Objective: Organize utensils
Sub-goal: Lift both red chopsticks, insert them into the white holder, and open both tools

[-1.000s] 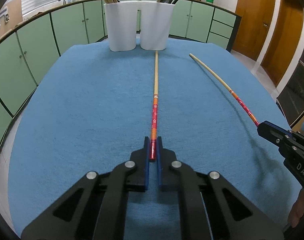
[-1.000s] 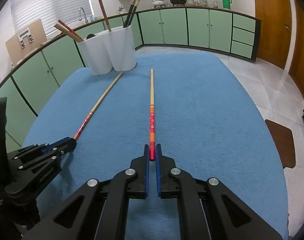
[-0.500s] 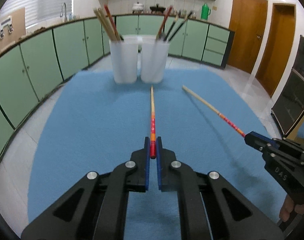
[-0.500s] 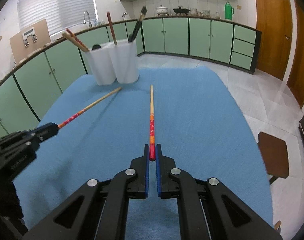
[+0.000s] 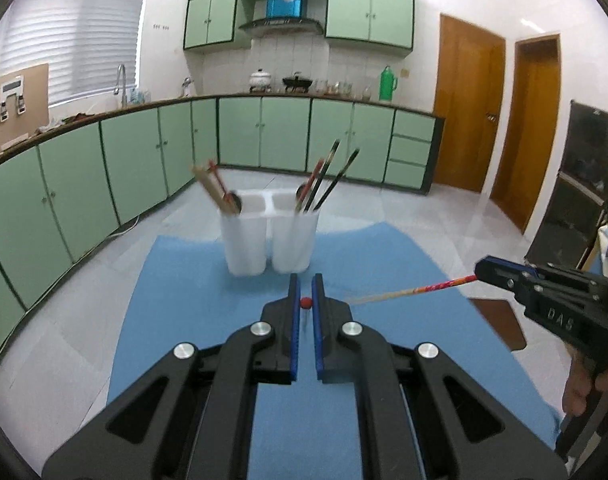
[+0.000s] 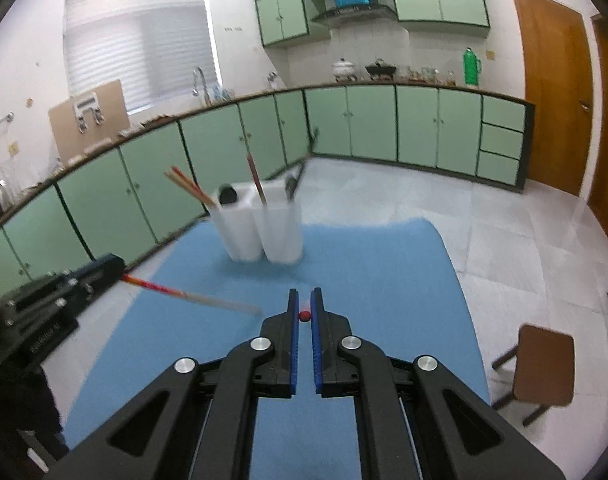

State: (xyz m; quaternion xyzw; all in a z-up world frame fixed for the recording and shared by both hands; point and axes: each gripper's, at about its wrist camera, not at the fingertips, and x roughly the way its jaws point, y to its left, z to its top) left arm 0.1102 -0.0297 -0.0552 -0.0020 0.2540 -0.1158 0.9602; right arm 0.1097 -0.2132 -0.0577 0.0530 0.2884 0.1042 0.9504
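Both grippers carry one chopstick each, lifted off the blue bench (image 5: pixel 175 280). Left gripper (image 5: pixel 306 300): jaws pinching the red end of the left stick (image 5: pixel 306 302), seen end-on. Right gripper (image 6: pixel 305 314): same pinch on the right stick (image 6: pixel 304 315). Holder (image 5: pixel 269 236) sits at the bench's far end, two cups, both part full. Step looks like transport to holder. Next: tip each stick tip-down over a cup, lower, release. Blur hides the tips.
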